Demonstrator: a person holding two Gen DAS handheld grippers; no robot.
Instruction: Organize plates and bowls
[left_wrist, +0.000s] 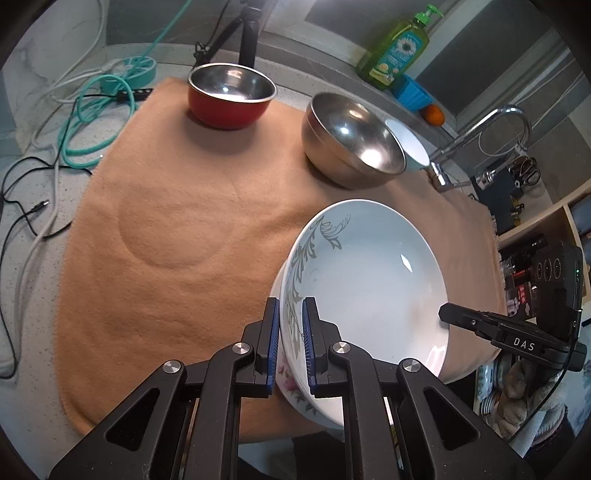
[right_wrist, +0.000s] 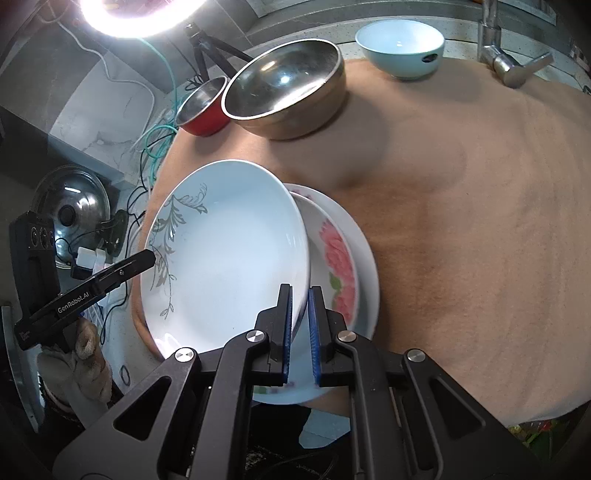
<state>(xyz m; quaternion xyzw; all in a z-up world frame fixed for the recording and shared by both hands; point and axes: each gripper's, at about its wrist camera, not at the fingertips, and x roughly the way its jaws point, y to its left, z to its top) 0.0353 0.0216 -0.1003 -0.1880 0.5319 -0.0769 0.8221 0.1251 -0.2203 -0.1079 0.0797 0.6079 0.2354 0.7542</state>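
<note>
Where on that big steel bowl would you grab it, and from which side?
By the rim. The big steel bowl stands upright and open on the cloth, its round wall too wide for narrow jaws. I would come from above, one finger inside and one outside the thin edge, probably on the near side, away from the pale blue bowl behind it.

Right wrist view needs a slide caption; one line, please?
Both grippers clamp a grey-leaf plate above a rose plate.
</note>
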